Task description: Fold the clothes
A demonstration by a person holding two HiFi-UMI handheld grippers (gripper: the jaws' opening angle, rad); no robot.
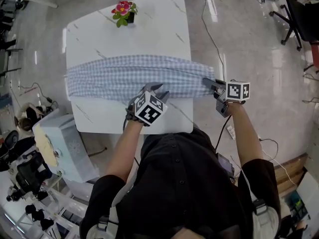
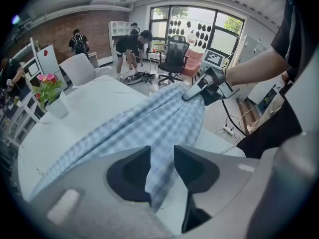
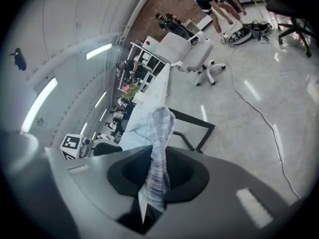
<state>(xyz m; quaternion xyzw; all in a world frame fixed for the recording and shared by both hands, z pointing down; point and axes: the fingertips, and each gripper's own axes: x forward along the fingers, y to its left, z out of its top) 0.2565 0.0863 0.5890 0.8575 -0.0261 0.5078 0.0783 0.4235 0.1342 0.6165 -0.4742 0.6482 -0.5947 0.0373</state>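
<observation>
The checked garment (image 1: 124,76) lies stretched across the table (image 1: 129,29), from its left edge to its right edge. Off the right edge, the right hand-held gripper (image 3: 158,176) is pinching the bunched end, probably to keep the cloth taut. Toward the near edge, the left hand-held gripper (image 2: 162,158) has its jaws spread around the hem without clamping it. It is likely placed there to take a fold point.

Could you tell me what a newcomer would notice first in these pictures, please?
A blue-and-white checked garment stretches across the white table, its right end clamped in the right gripper past the table's edge. The left gripper sits at the garment's near edge with jaws apart, and a pot of pink flowers stands at the far side.
</observation>
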